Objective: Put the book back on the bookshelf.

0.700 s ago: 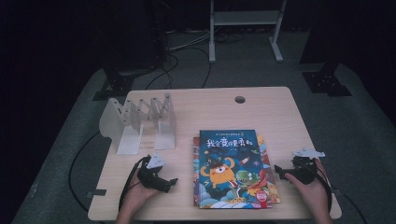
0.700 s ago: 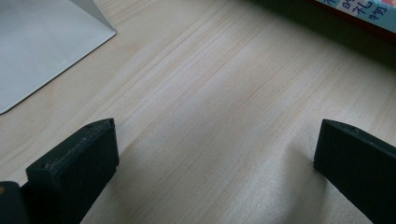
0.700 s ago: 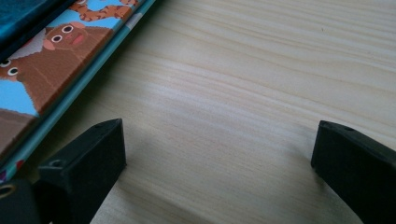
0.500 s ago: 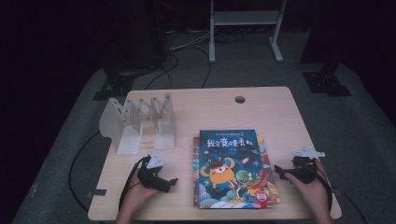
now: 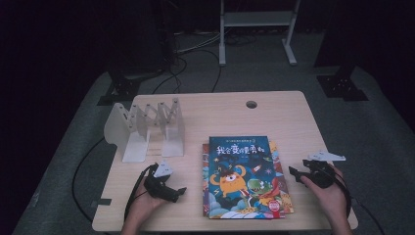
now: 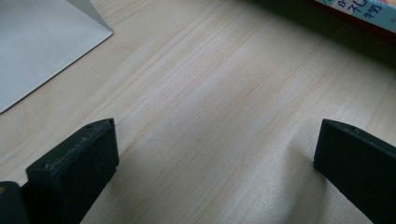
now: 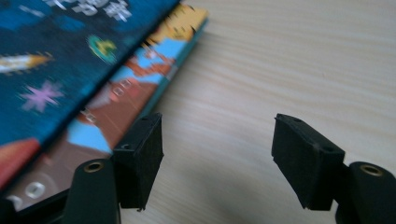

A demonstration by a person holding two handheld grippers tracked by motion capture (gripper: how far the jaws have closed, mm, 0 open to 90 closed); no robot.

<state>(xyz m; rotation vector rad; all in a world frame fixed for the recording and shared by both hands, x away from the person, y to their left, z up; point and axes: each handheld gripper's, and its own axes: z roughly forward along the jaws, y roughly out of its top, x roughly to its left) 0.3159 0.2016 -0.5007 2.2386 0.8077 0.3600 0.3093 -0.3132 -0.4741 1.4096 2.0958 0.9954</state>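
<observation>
Right gripper beside book stack, apparently open

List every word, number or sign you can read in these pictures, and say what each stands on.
"我会变成勇士": large white title on the cover of the top picture book; the last characters are blurred, so this reading is unsure.
"礼物": dark characters on a book corner in the left gripper view, cut off by the frame.
Small print around the red mark at the cover's lower right: too small to read.
White title characters in the right gripper view: too blurred to read.
</observation>
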